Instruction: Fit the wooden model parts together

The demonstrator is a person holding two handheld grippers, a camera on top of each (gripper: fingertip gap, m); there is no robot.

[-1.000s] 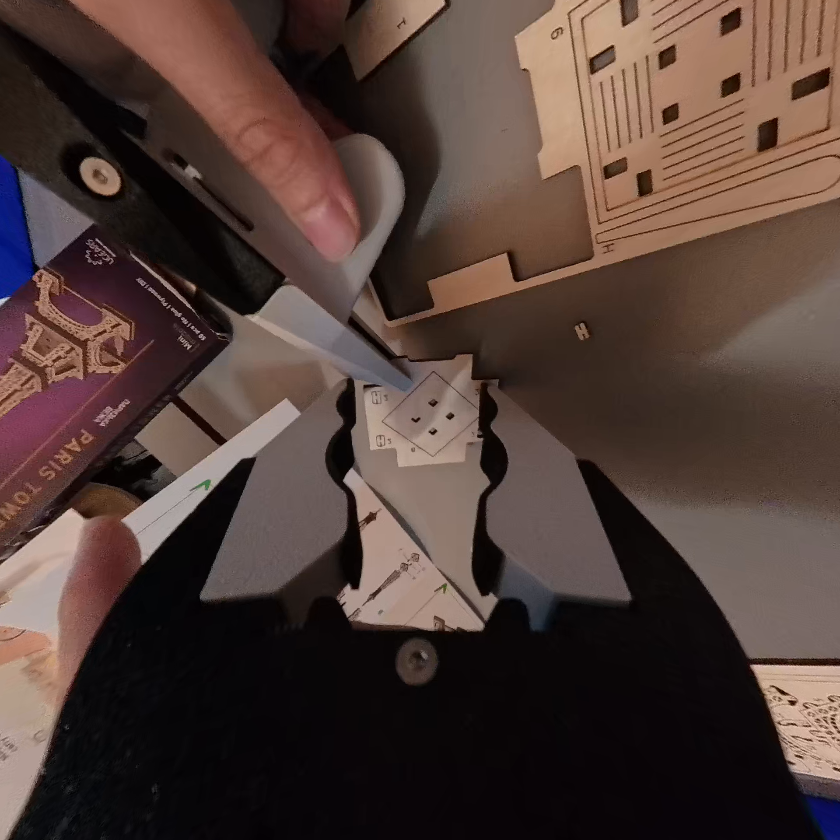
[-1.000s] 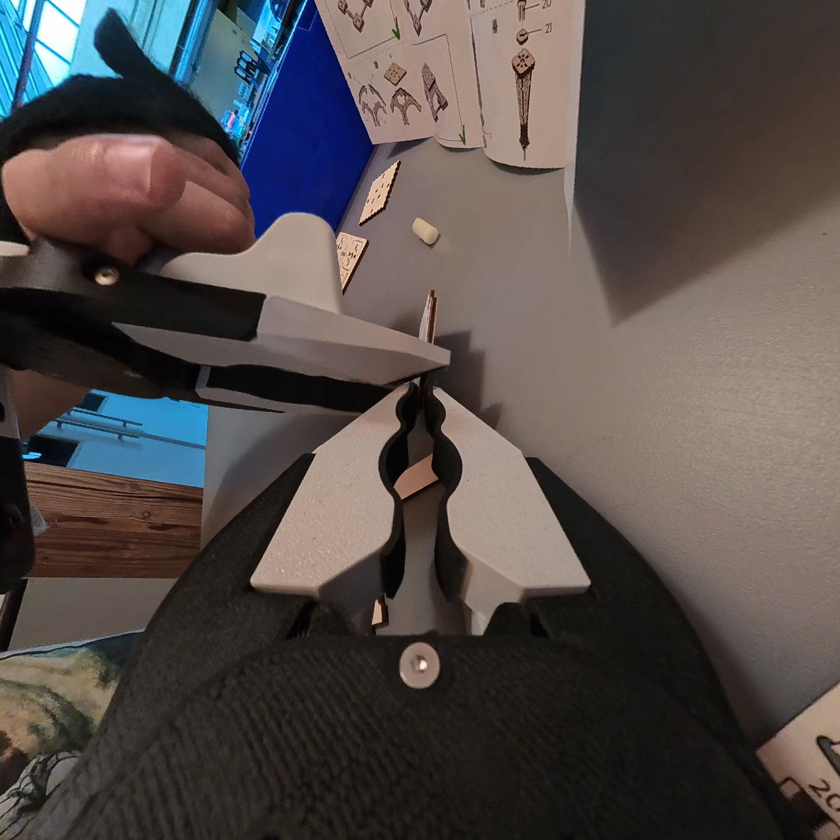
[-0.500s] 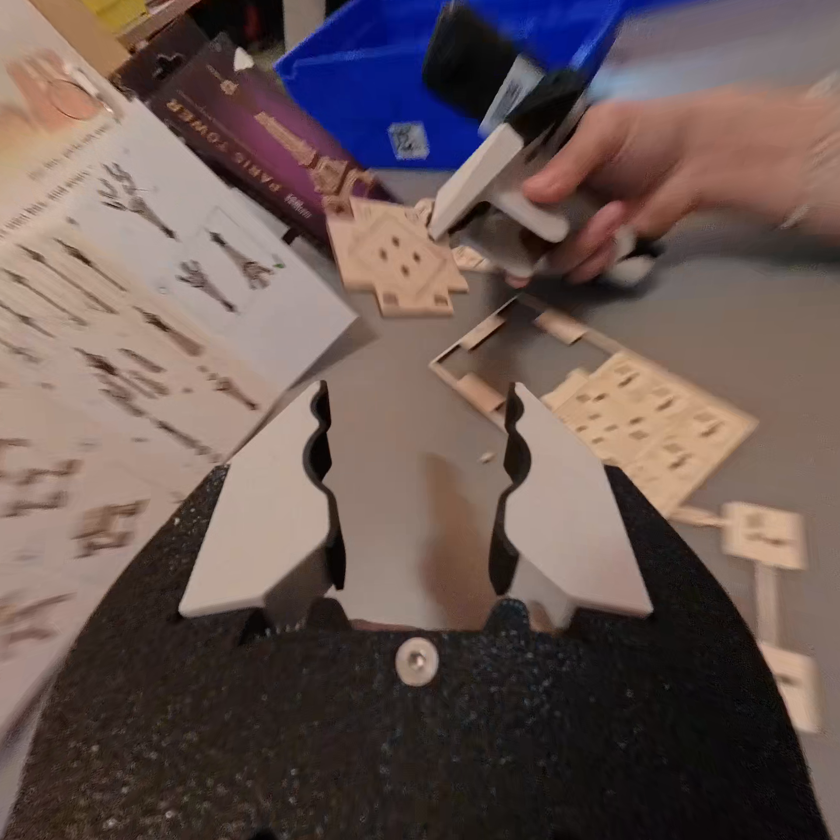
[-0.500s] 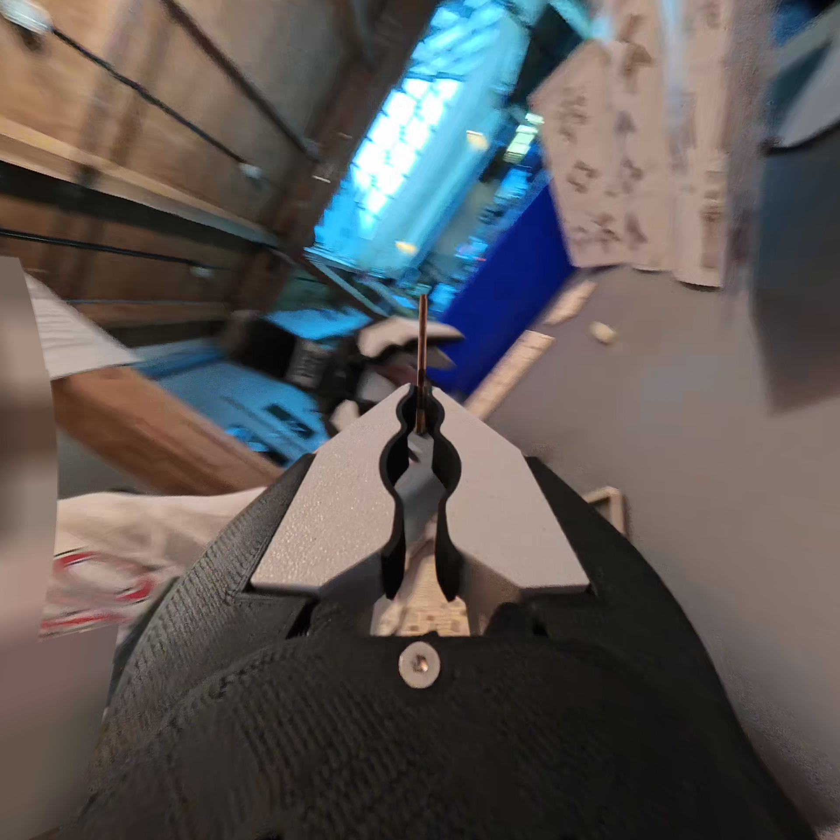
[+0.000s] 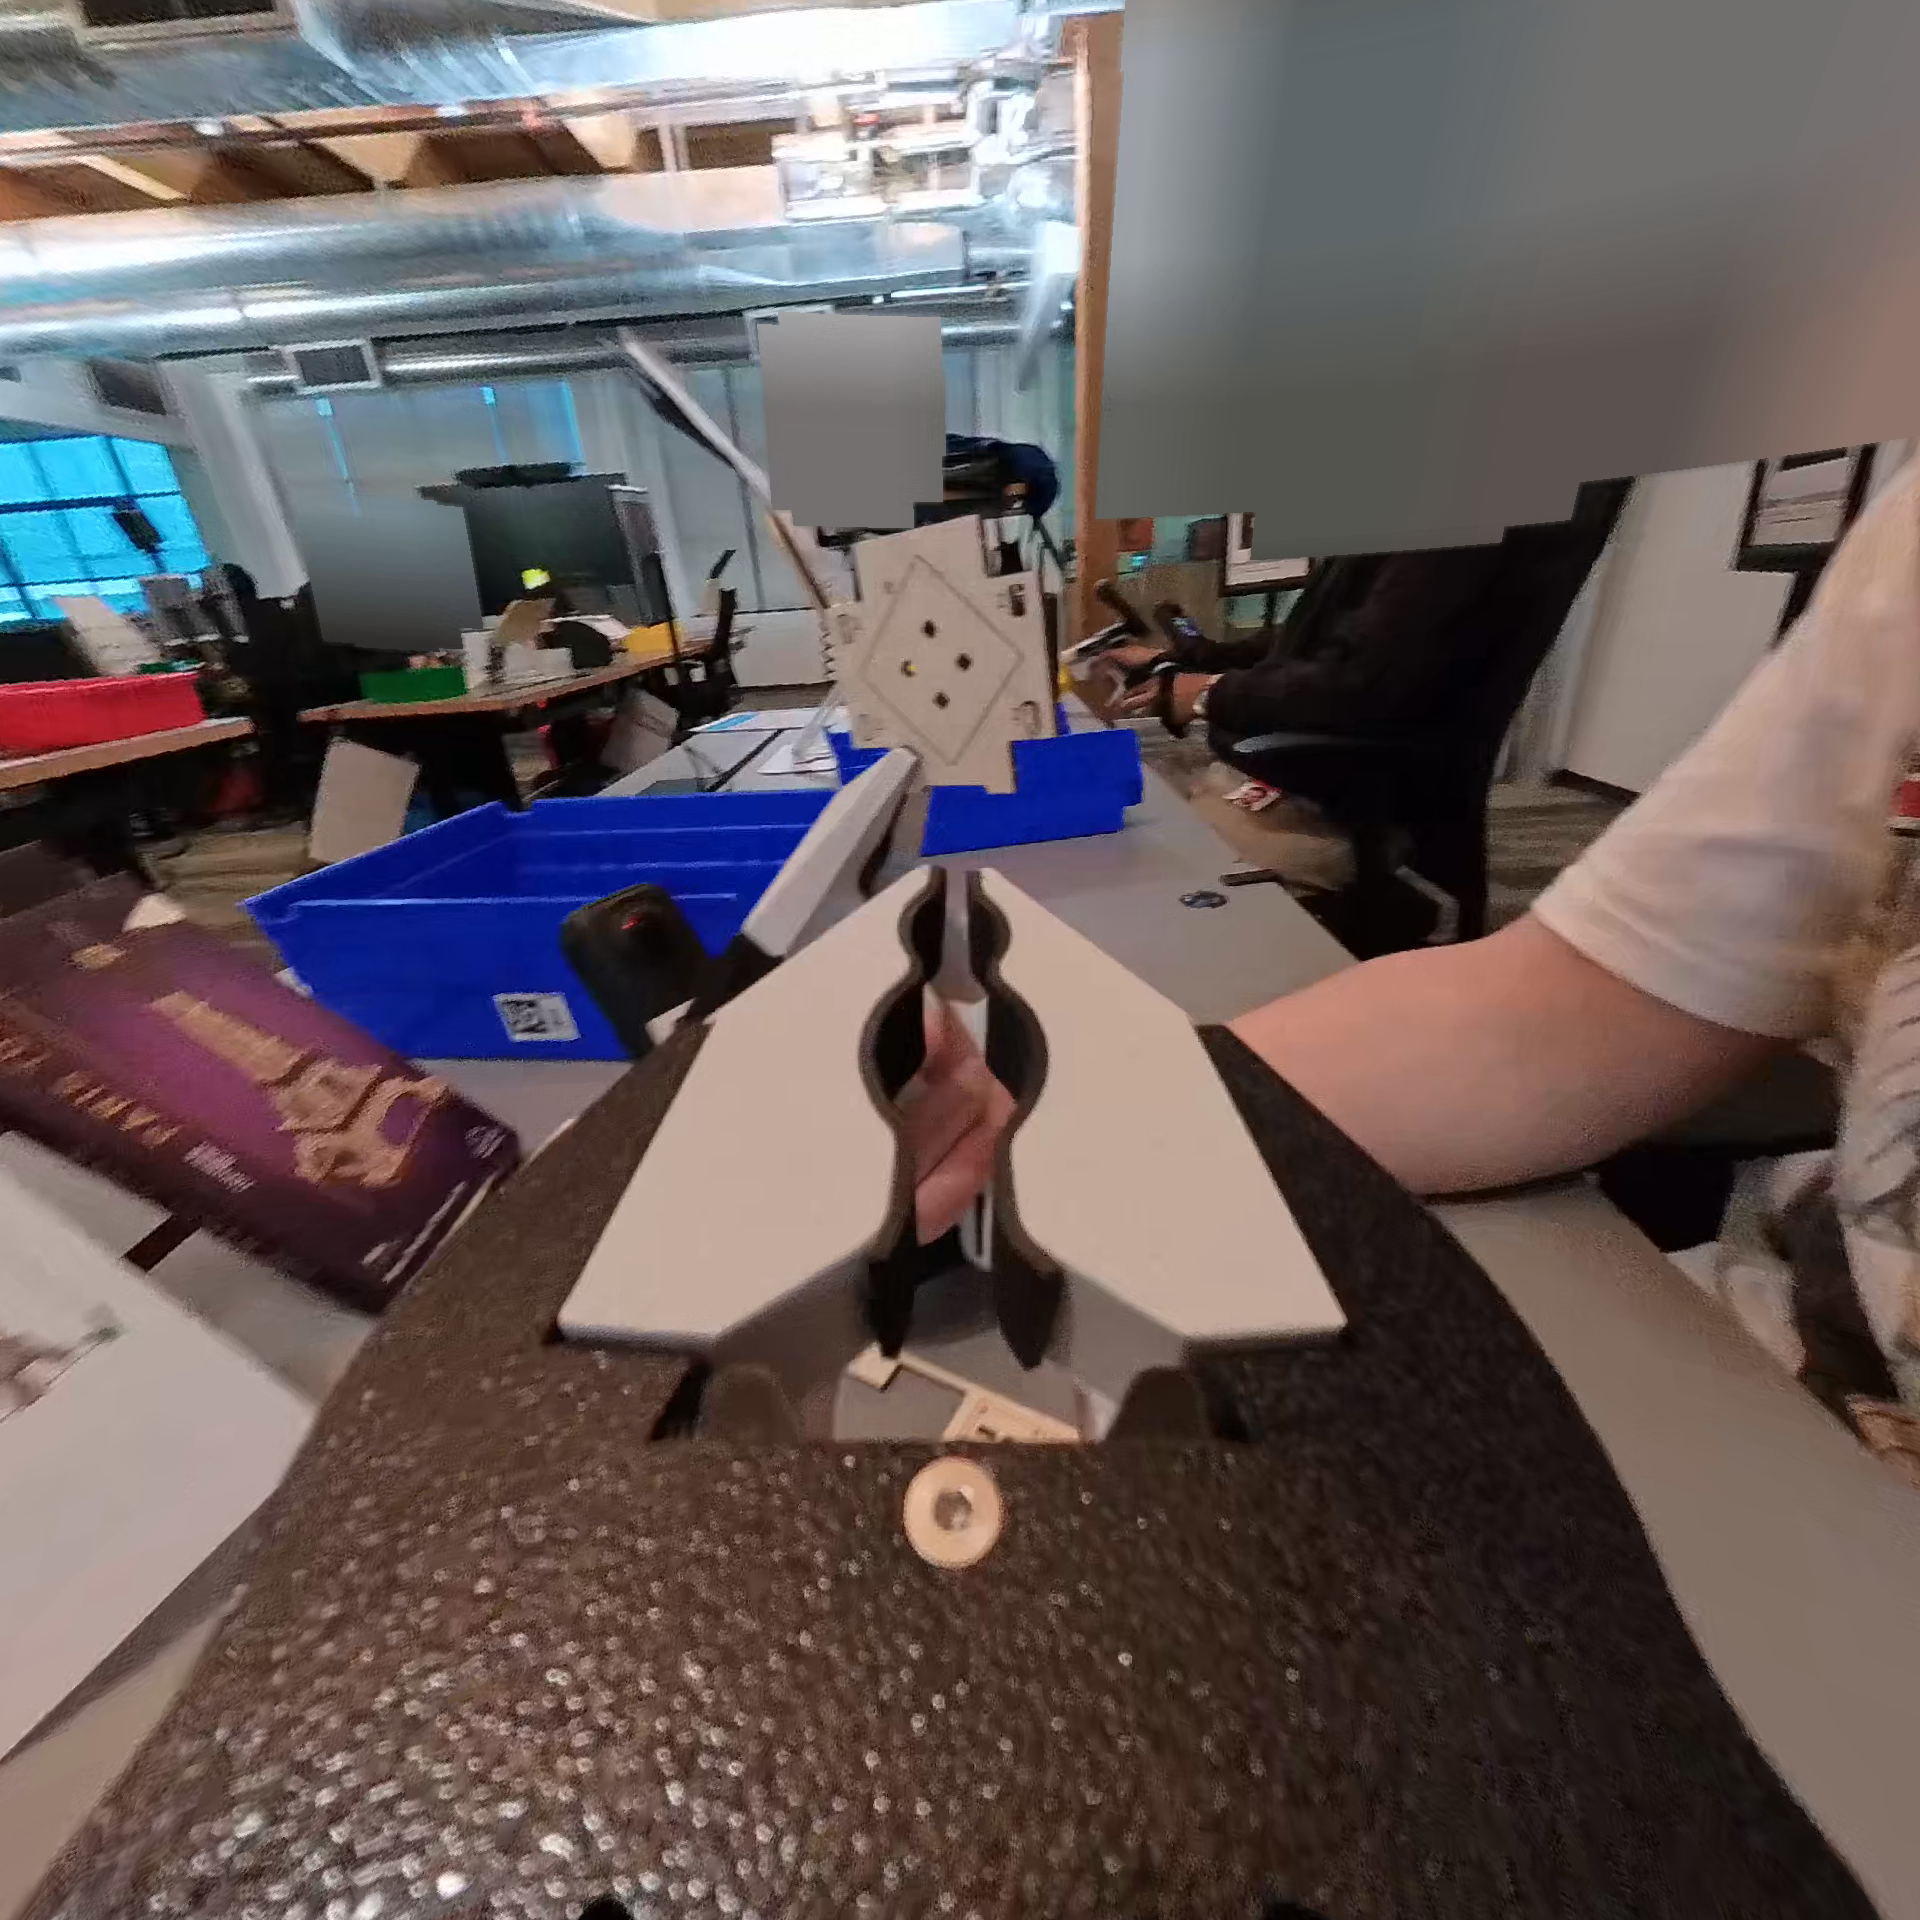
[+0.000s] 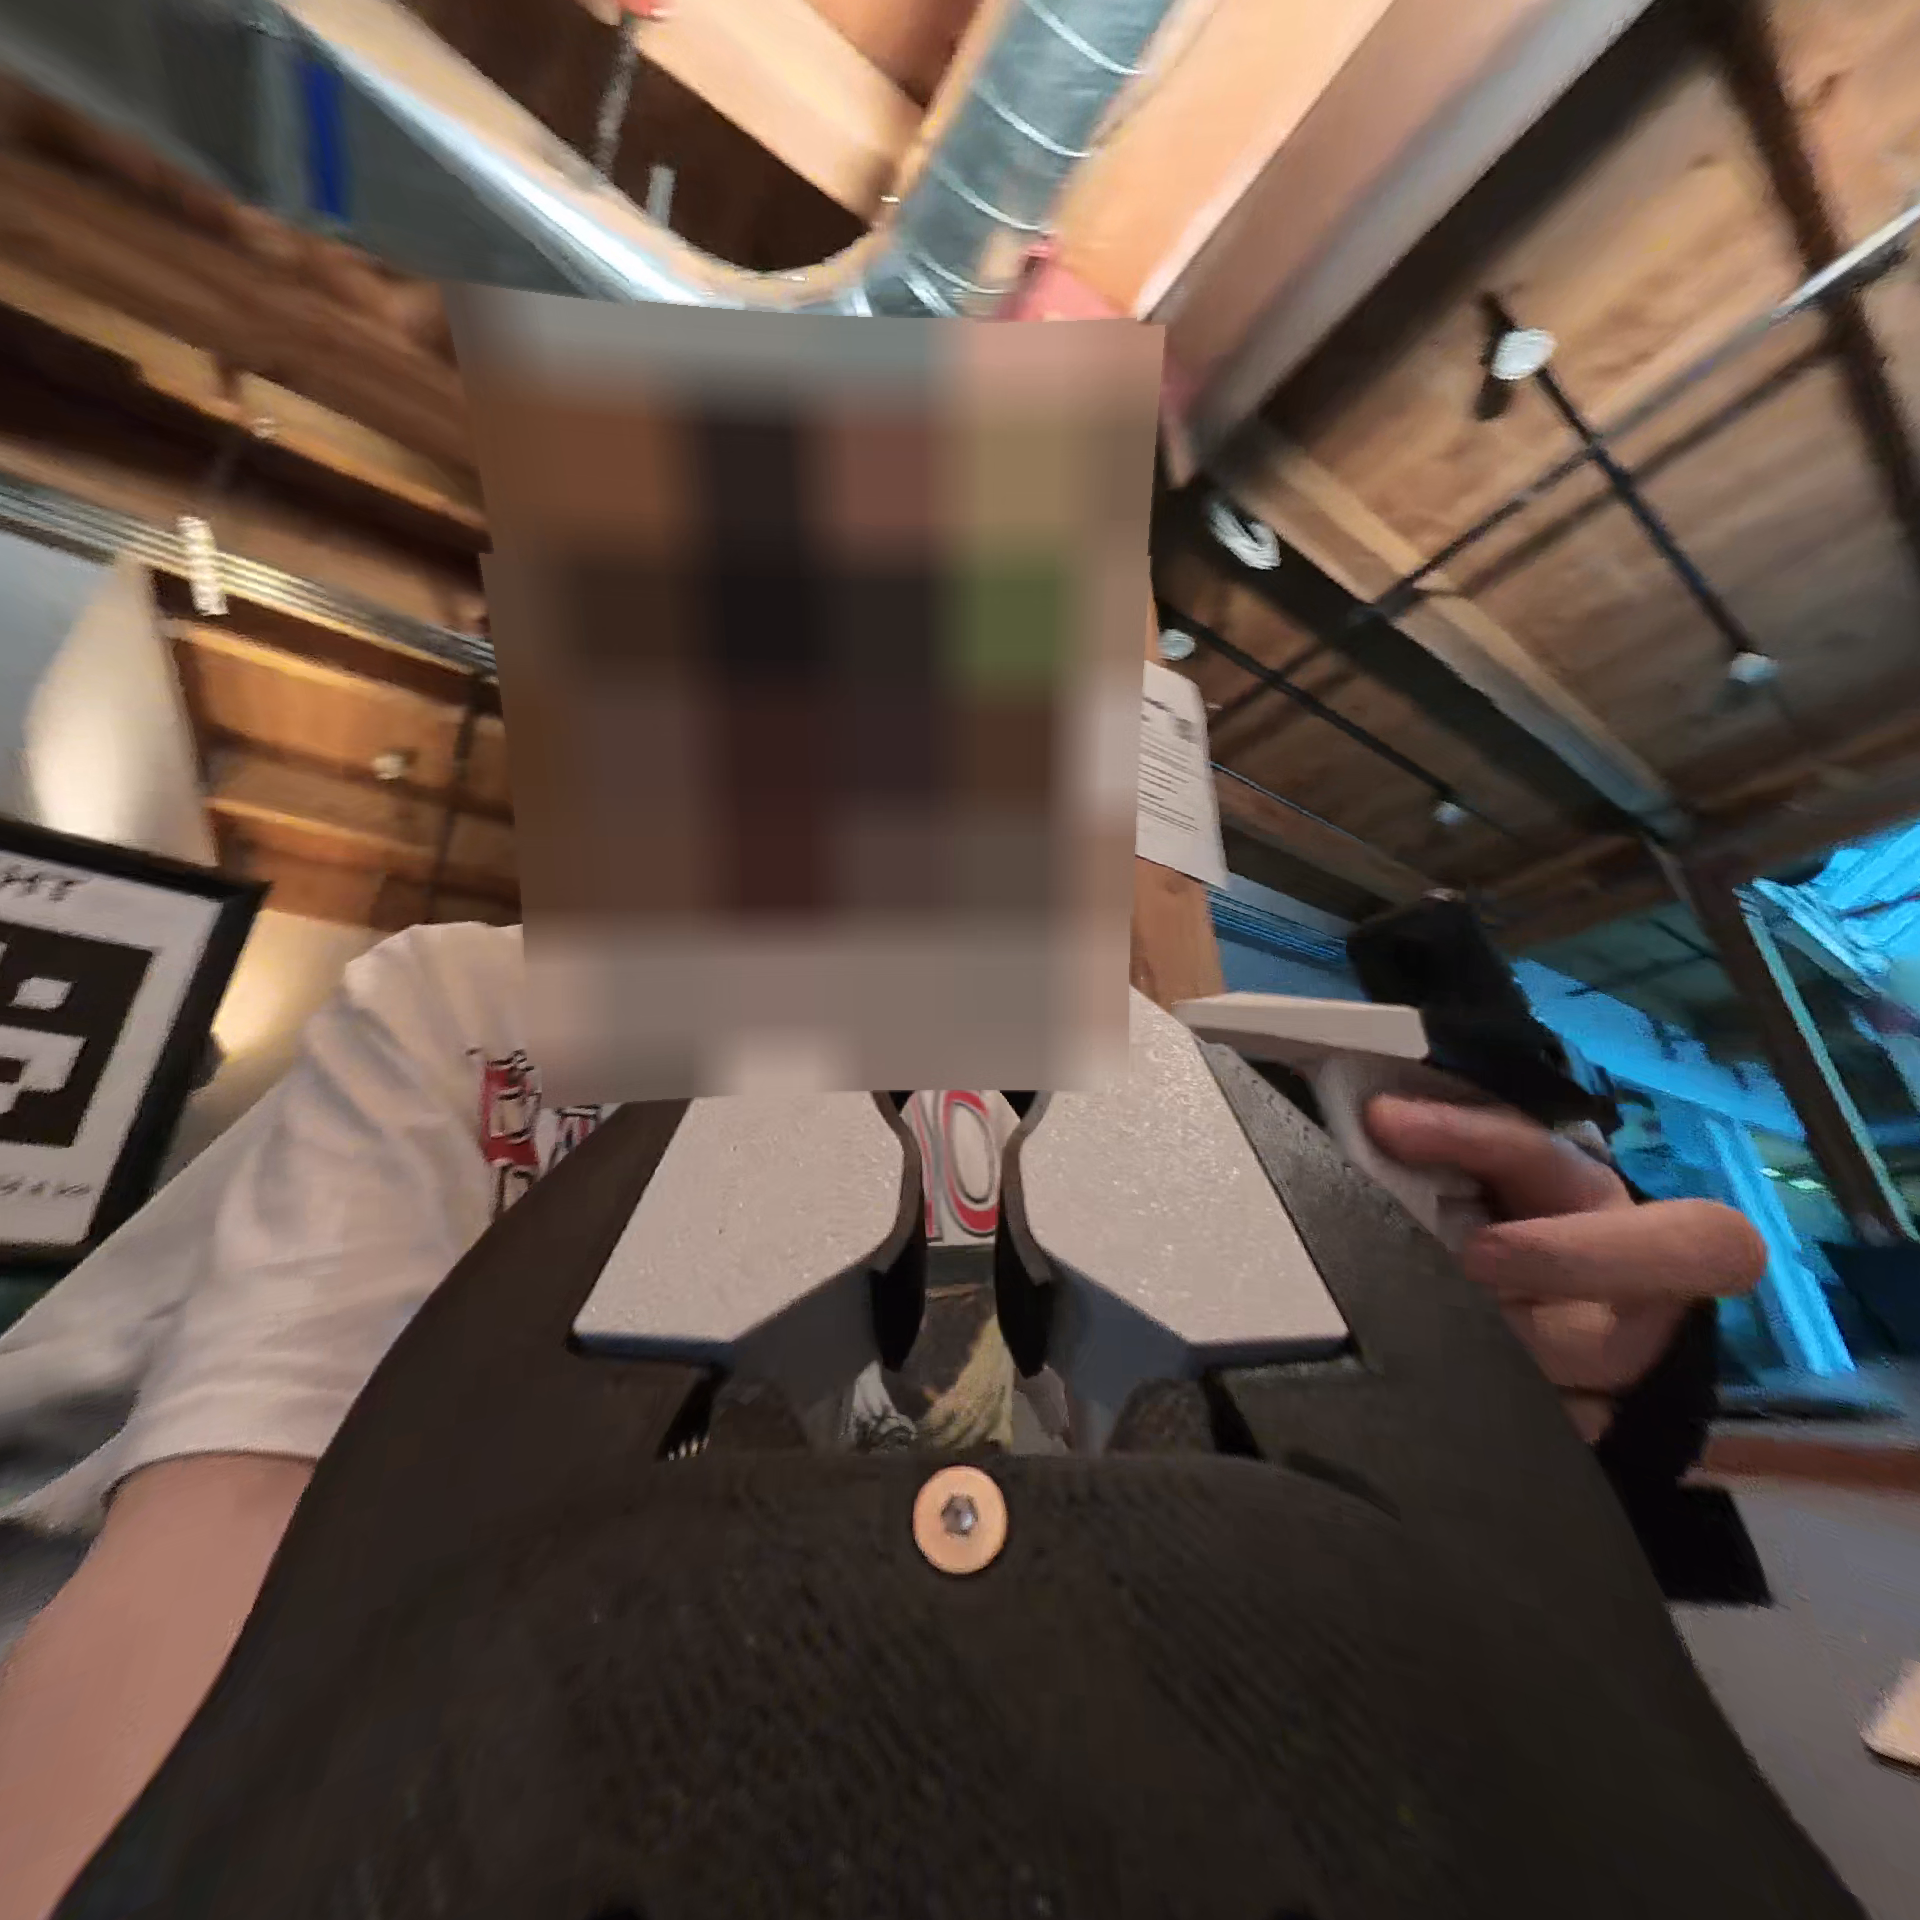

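Wooden part raised clear of the table, dead ahead of the left gripper.

The grey table (image 5: 1226, 914) carries a blue bin (image 5: 540, 904) far left. The right gripper (image 5: 902, 800), clenched on the lower corner of the square wooden plate (image 5: 935, 660), holds it upright and face-on. The left gripper (image 5: 956, 894), nearly closed and empty, sits just below and nearer. Judgement: the next approach runs straight forward and up.

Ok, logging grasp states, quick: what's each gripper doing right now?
Left gripper: shut, nothing between its fingers.
Right gripper: shut on the square wooden plate with four holes.
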